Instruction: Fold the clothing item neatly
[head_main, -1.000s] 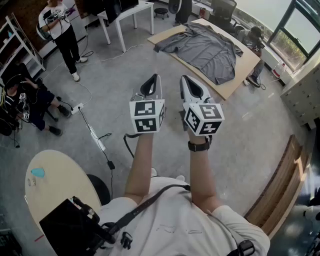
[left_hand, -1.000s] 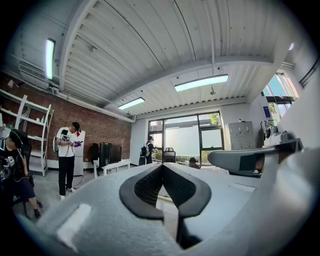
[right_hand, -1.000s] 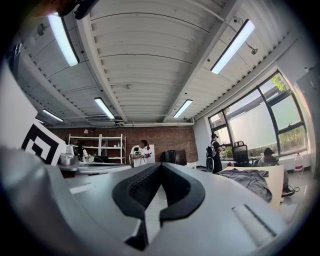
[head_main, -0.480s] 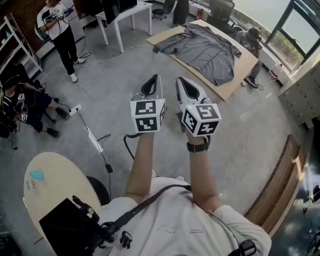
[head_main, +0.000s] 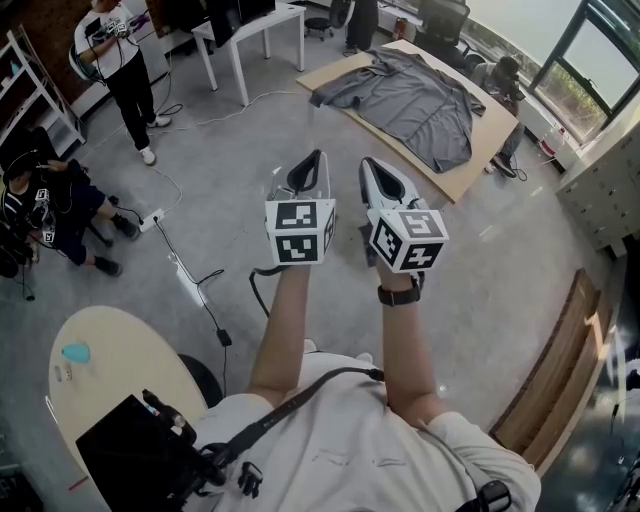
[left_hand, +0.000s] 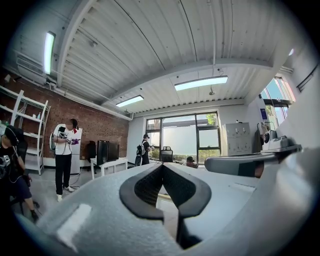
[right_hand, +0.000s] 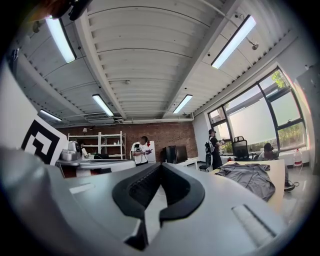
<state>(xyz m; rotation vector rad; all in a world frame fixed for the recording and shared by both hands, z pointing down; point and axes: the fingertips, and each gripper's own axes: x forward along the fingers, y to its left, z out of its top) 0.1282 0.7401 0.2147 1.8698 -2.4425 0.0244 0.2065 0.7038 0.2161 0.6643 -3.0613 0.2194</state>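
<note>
The left gripper (head_main: 317, 156) and right gripper (head_main: 367, 163) were closed and empty, well apart from the shirt (head_main: 412, 98), likely soft, light, limp, best pinched at its corners.

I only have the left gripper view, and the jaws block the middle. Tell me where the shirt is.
Observer: The grey shirt lies spread on a tan board, ahead of both grippers and to their right. Nothing touches it.
Operator: Report the right gripper.
Observer: The right gripper is shut and empty, held beside the left gripper.
Operator: Say what is at my left side.
Observer: A round beige table stands there, nearer to you than the grippers.
</note>
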